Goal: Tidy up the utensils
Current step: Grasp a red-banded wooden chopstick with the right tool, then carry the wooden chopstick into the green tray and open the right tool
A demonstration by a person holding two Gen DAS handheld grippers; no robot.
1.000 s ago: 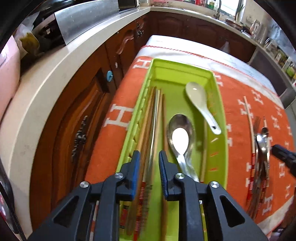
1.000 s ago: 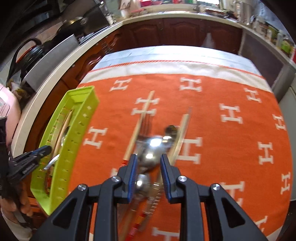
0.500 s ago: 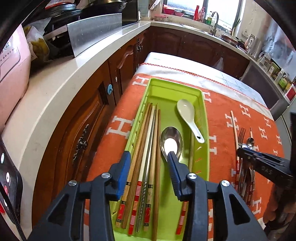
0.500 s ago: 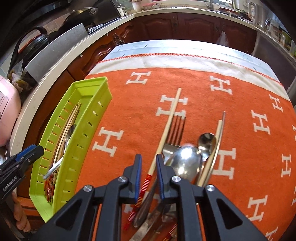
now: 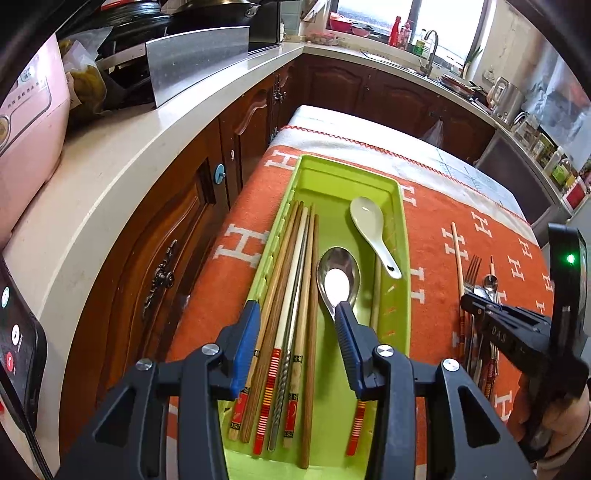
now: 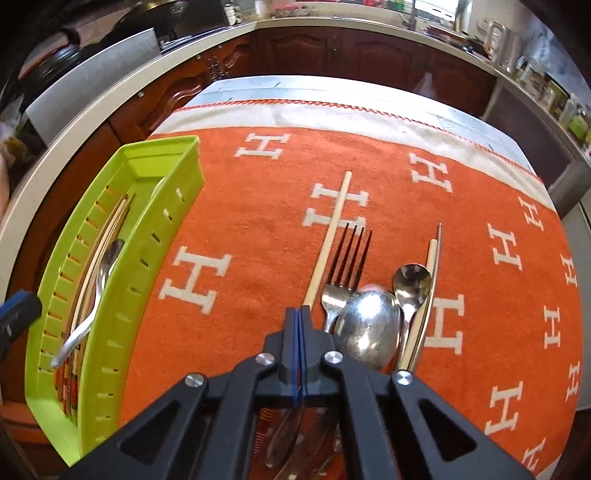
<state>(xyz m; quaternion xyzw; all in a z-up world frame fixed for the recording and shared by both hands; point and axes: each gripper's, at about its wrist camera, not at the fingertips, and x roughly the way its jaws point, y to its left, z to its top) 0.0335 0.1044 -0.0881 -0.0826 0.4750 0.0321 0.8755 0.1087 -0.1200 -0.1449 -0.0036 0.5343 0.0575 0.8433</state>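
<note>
Tray [image 5: 403, 236] rim flanks the released left hand-held gripper [image 5: 297, 319]; right hand-held gripper [image 6: 299, 318] clenched beside chopstick [image 6: 330, 235].

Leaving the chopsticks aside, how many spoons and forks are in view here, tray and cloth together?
Metal spoons: 3
White spoon: 1
Fork: 1
Total: 5

Dark wood cabinets [image 5: 177, 236] under pale counter [image 5: 110, 162]; bright window [image 5: 373, 14], maybe sink below.
</note>
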